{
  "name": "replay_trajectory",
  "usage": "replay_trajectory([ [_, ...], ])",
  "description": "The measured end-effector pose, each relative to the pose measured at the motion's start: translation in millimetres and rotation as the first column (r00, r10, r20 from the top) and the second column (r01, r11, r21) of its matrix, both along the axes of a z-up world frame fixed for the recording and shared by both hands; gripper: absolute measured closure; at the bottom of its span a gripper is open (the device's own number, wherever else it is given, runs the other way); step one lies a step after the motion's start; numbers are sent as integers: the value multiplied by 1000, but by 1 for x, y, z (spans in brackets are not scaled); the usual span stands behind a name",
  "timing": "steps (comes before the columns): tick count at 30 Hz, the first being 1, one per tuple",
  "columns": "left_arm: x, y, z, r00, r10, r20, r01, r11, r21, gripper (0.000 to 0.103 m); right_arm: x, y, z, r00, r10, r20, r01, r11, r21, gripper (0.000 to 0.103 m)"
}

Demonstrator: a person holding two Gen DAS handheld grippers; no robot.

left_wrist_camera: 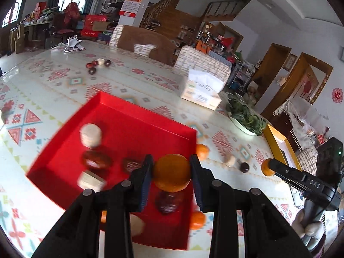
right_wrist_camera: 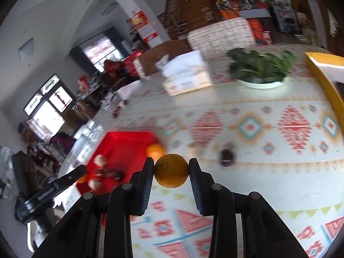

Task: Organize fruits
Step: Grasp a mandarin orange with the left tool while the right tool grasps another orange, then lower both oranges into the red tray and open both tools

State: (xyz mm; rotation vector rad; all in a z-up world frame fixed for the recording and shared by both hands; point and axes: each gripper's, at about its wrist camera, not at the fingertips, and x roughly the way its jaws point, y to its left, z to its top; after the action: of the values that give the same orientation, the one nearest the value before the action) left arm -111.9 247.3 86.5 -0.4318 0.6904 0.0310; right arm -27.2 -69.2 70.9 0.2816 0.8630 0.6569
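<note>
Left-held orange (left_wrist_camera: 172, 173): clamped between the pads of the left gripper (left_wrist_camera: 172, 169), lower centre of the left wrist view, hanging over the near right part of the red tray (left_wrist_camera: 120, 116).
Right-held orange (right_wrist_camera: 171, 170): pinched in the right gripper (right_wrist_camera: 171, 168), lower centre of the right wrist view, above the patterned tablecloth (right_wrist_camera: 249, 129).
Tray contents: pale round pieces and dark red fruits, blurred; one dark fruit (left_wrist_camera: 168, 202) sits directly beneath the held orange.
Loose fruit nearby: one orange (left_wrist_camera: 202, 151) just off the tray's right corner, another (left_wrist_camera: 196, 220) by its right edge low in the frame; a pale piece (left_wrist_camera: 230, 161) and a dark fruit (left_wrist_camera: 244, 167) on the cloth to the right.
Obstruction: the gripper arms hide the tray's near edge.
Left view only: a small fruit cluster (left_wrist_camera: 97, 64) at upper left, and the right gripper with its orange at the right edge.
Right view only: the yellow tray (right_wrist_camera: 331, 90) at upper right, seen large.
Both views: bowl of greens (right_wrist_camera: 261, 68) and tissue box (right_wrist_camera: 187, 75).
</note>
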Motion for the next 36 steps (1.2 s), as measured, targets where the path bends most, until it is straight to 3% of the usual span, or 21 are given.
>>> replay_trajectory([
  [10, 42, 55, -17, 997, -1, -82, 3, 1000, 26, 70, -1, 101, -12, 991, 127, -45, -130, 990, -59, 66],
  [19, 79, 76, -47, 988, -20, -155, 14, 999, -44, 70, 17, 171, -39, 980, 189, -69, -198, 965, -171, 66],
  [26, 93, 80, -58, 983, -25, -184, 13, 998, -66, 70, 30, 194, -59, 977, 196, -80, -209, 952, -224, 66],
  [33, 98, 86, -60, 984, -14, -177, 1, 997, -73, 68, 30, 203, -60, 976, 210, -52, -216, 942, -258, 64],
  [36, 98, 86, -59, 985, -22, -171, 8, 997, -81, 61, 29, 204, -60, 976, 212, -47, -217, 943, -253, 64],
])
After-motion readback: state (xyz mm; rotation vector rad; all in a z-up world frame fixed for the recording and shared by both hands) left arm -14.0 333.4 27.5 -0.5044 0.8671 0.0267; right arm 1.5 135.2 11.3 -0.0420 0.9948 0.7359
